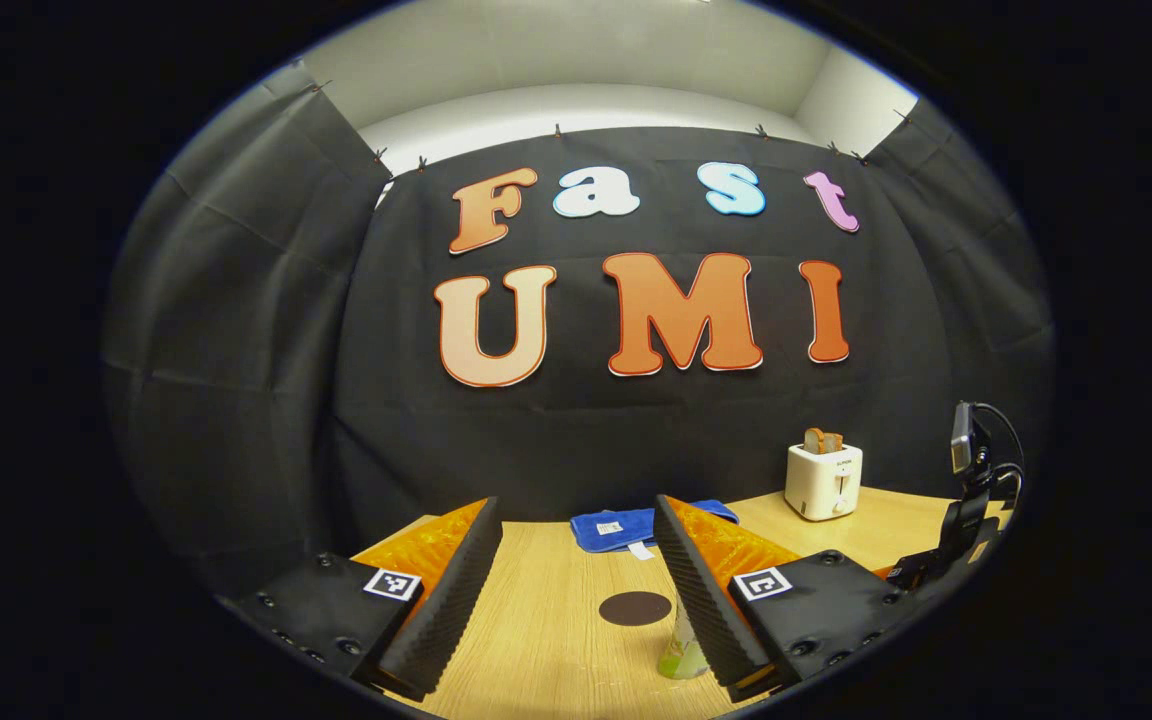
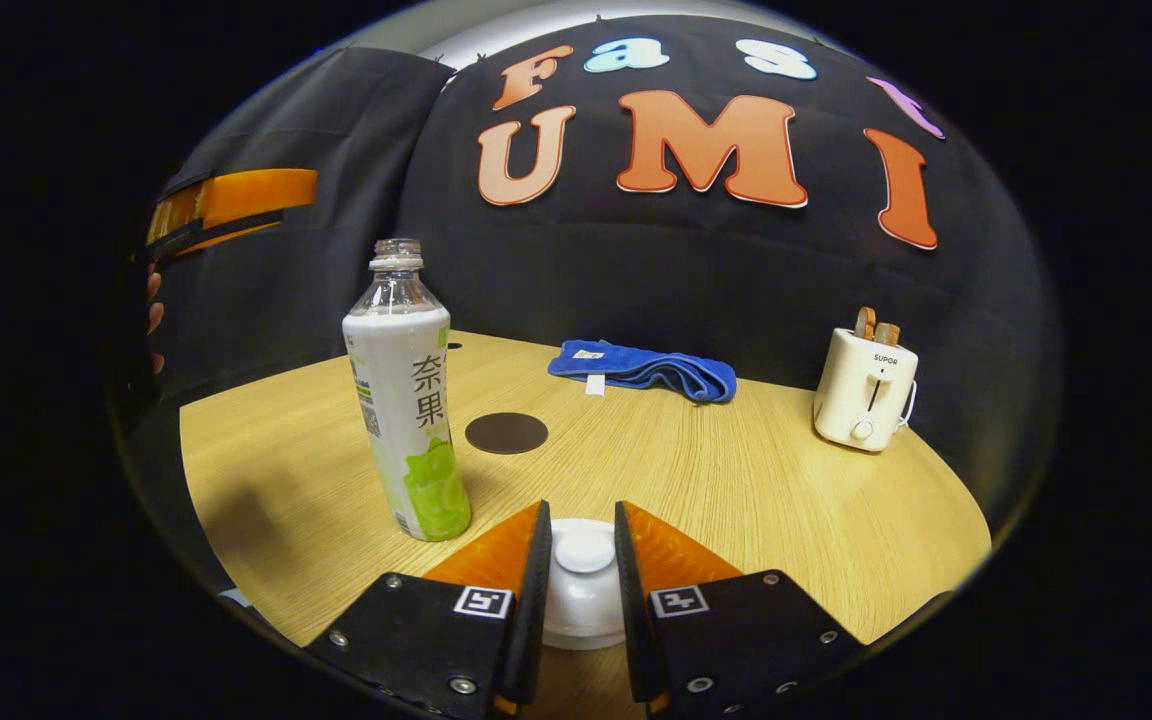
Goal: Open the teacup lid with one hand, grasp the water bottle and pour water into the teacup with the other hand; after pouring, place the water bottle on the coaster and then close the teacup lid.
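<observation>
In the left gripper view the left gripper (image 1: 576, 570) hangs above the near part of the wooden table (image 1: 546, 640), its jaws spread wide with nothing between them. Past its fingers a round dark coaster (image 1: 635, 608) lies flat on the wood, and just right of it the base of the water bottle (image 1: 681, 655) shows, partly hidden behind the right-hand finger. Farther back a folded blue towel (image 1: 616, 527) lies near the wall, and to the right a white toaster (image 1: 823, 481) stands with two slices of bread in its slots. At the far right edge part of the right gripper's rig shows.

In the right gripper view, at the far left edge, fingertips of a hand (image 2: 152, 320) show below the other gripper. Right of that the uncapped water bottle (image 2: 406, 400) stands upright on the table (image 2: 736, 480), with the coaster (image 2: 506, 433) beyond it, a little to the right, apart from it. The towel (image 2: 646, 368) lies farther back, the toaster (image 2: 864, 398) at far right. Lowest in the view, the right gripper (image 2: 582, 545) has its jaws drawn close on either side of the knob of the white teacup lid (image 2: 584, 570); I cannot tell whether both fingers press on it.
</observation>
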A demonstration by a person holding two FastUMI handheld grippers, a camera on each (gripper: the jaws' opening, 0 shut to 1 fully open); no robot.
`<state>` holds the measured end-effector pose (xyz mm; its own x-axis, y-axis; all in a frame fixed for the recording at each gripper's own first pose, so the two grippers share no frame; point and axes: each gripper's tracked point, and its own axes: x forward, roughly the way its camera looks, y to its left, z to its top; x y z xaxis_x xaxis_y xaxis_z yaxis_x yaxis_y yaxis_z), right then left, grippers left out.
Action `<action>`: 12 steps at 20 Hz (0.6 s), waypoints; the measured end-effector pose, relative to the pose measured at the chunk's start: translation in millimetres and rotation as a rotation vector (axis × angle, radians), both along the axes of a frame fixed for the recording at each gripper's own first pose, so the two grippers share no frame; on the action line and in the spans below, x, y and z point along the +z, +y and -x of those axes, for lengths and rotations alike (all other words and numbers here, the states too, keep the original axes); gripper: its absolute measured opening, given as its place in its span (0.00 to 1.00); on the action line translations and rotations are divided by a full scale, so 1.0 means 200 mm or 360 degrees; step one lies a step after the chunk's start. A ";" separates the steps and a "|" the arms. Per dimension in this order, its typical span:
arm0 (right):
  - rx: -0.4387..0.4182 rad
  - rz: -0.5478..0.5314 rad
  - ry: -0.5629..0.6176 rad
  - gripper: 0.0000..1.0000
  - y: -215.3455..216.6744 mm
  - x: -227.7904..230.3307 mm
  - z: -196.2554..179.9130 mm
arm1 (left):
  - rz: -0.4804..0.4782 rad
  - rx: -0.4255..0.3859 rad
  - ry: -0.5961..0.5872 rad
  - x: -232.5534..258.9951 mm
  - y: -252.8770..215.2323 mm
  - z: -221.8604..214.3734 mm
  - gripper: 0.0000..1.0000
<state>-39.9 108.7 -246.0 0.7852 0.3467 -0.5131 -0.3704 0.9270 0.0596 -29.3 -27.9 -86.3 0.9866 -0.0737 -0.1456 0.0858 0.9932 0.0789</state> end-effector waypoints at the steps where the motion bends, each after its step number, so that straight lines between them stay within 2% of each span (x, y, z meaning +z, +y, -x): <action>1: 0.0004 -0.0001 0.0006 0.30 0.00 0.00 0.00 | 0.0000 -0.0001 0.0013 -0.02 0.00 0.00 0.98; 6: 0.0006 0.0018 -0.0017 0.23 0.00 0.00 0.00 | 0.0008 -0.0029 0.0043 -0.06 -0.02 0.02 0.98; 12: 0.0031 0.0016 -0.0124 0.21 0.01 0.11 -0.02 | 0.0057 -0.0141 0.0123 -0.19 -0.12 0.07 0.97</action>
<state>-36.9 110.4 -223.4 0.8160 0.3575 -0.4542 -0.3915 0.9199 0.0207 -44.0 -52.1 -124.6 0.9620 -0.1664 -0.2165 0.1777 0.9835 0.0335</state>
